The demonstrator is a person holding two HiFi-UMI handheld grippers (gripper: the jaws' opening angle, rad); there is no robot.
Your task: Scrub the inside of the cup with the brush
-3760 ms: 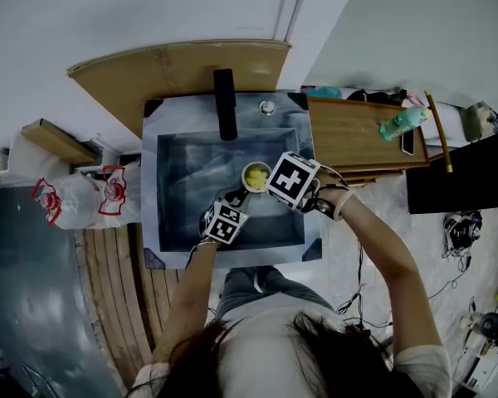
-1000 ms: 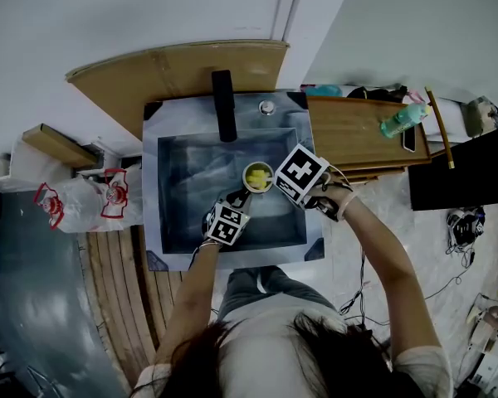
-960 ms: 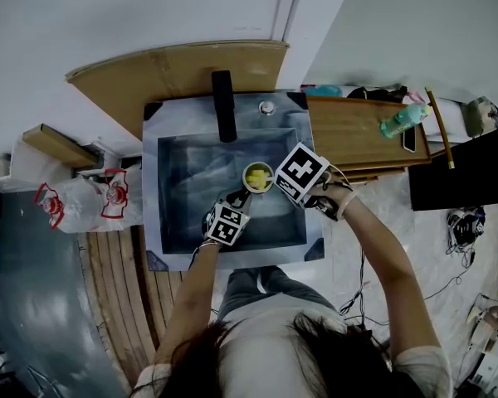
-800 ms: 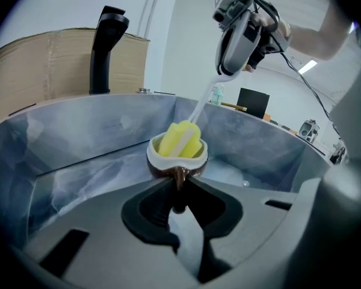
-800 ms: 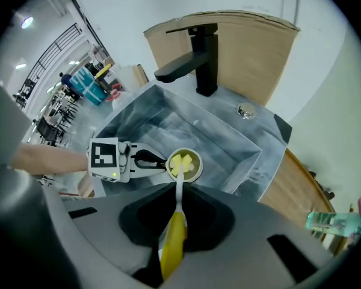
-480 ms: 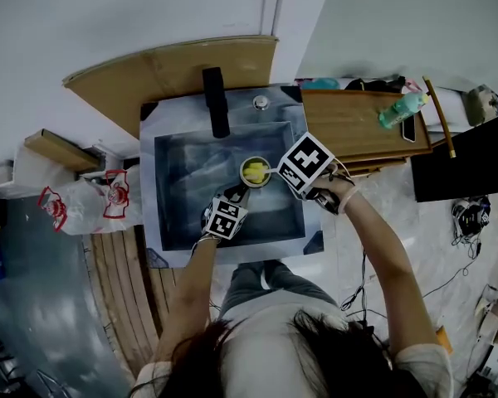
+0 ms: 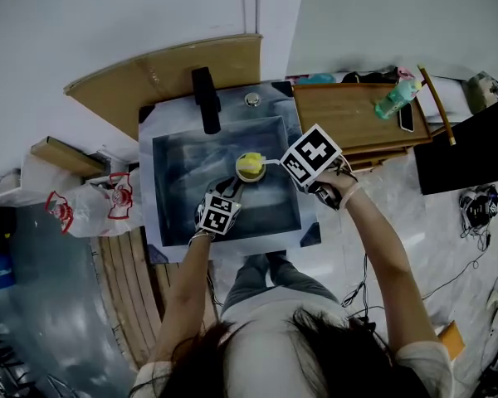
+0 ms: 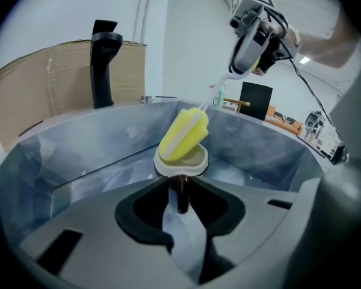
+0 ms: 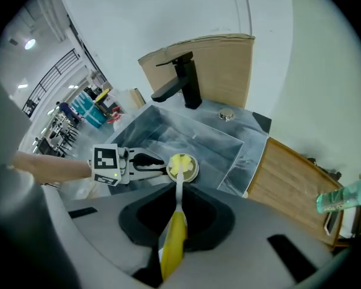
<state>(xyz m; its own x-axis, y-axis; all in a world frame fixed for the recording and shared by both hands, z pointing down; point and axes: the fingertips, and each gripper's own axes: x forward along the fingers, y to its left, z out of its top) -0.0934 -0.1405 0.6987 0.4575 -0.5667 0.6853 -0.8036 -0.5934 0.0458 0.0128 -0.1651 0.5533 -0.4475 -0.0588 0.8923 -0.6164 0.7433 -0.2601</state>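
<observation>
Standing inside sink point(image 7: 178, 172), right of centre and on the near side of black faucet point(image 7: 204, 99): cup point(image 7: 250, 167), pale rim, mouth facing up, dark handle pointing toward the near edge; showing no clear sign of either resting on the basin floor or being lifted clear of it.

Filling the cup's mouth: yellow sponge head of brush point(image 9: 177, 221), tilting out over the rim toward the sink's right side, white neck running back into a yellow handle.

Clamping that yellow handle firmly between both jaws: right gripper point(image 7: 287, 162), reaching in over the sink's right edge, sitting higher than the cup.

Reaching in from the near edge, low in the basin: left gripper point(image 8: 180, 186), jaws opening, keeping the cup's dark handle between them, leaving a sliver of light along the handle's left side, pads not pressing it.

Lying just beside the sink on the right: wooden board point(image 7: 349, 114), carrying green bottle point(image 7: 396, 98) on its side near the far right corner.

Standing against the white wall behind the faucet: cardboard sheet point(image 7: 174, 69), curving along its top edge.

Sitting to the left of the sink, apart from it: plastic bag point(image 7: 91, 210), clear, bearing red print.
</observation>
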